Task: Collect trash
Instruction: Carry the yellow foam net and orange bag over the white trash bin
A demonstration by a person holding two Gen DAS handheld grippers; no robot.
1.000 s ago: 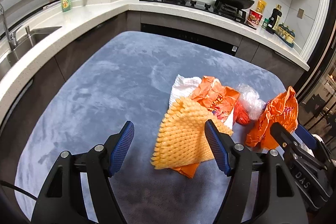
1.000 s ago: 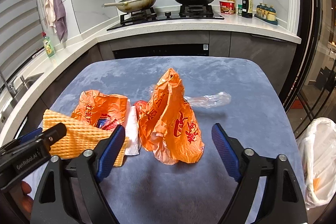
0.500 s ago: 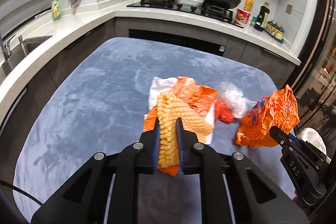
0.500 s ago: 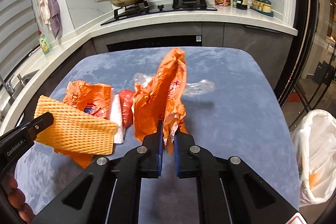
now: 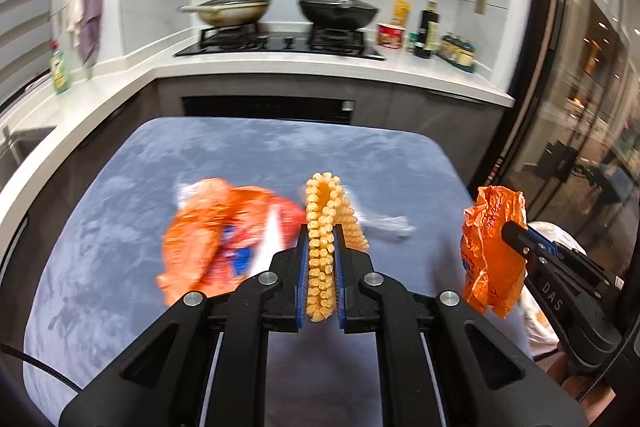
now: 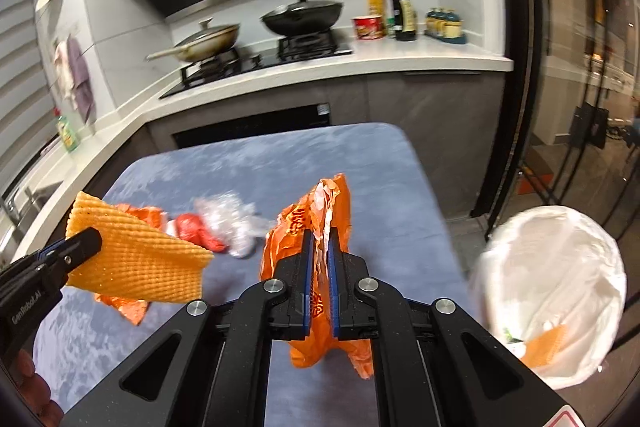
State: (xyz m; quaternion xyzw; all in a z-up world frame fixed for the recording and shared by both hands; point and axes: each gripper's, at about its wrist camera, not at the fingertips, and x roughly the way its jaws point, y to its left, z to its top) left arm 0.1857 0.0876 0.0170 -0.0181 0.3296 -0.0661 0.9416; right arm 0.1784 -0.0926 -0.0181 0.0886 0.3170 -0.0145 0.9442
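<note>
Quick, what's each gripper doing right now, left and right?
Left gripper: shut on the orange foam net.
Right gripper: shut on the orange plastic bag.

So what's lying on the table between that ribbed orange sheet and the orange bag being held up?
In the right wrist view, a red wrapper and crumpled clear plastic lie between the foam sheet and the orange bag.

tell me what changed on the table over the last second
Both grippers went from open to shut. The left gripper clamped the foam net and lifted it off the pile; the right gripper clamped the orange bag and raised it toward the white bin bag. The other orange wrapper, red scrap and clear plastic stayed on the blue table.
</note>
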